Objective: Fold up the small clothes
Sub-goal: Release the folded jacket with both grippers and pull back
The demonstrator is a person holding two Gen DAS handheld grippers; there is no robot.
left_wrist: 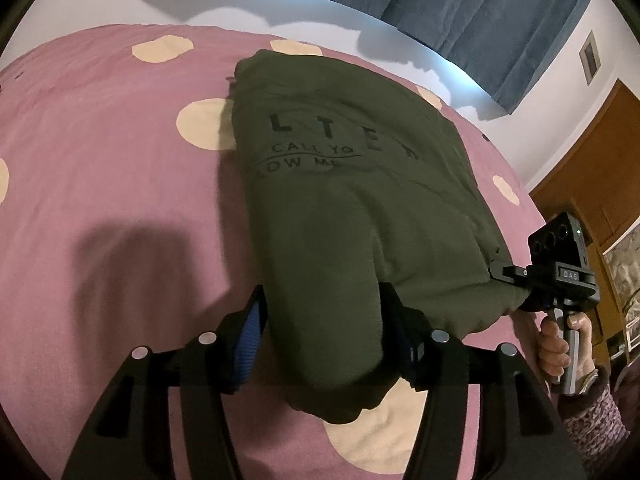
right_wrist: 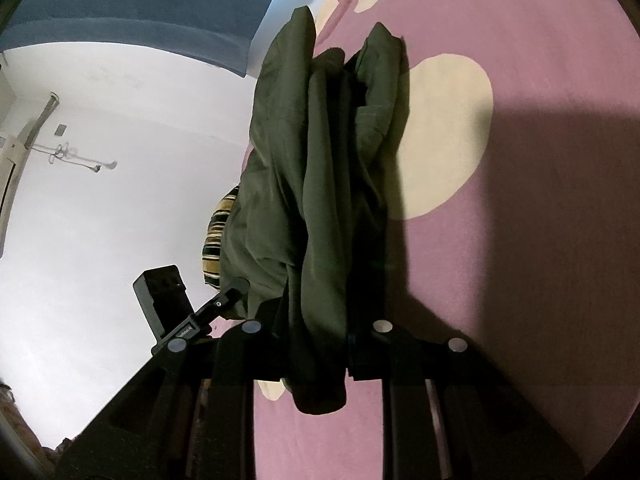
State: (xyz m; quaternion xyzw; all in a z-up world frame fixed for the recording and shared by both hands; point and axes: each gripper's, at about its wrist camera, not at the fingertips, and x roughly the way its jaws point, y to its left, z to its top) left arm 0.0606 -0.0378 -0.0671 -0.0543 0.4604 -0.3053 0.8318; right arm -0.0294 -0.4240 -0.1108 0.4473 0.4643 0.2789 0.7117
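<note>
- Over the bed [left_wrist: 100, 208], the shirt [left_wrist: 340, 200] hangs partly lifted.
- Left gripper [left_wrist: 320, 320] and right gripper [right_wrist: 316, 332]: jaws clamped on its near edge.
- Soft, light, floppy; corners look best for holding.

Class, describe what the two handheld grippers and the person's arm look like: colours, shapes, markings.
Both grippers, left gripper and right gripper, are matte black with round silver bolts. The left's jaws carry ribbed blue pads. The right has a "DAS" label, and a pink-patterned knit sleeve covers the wrist.
</note>
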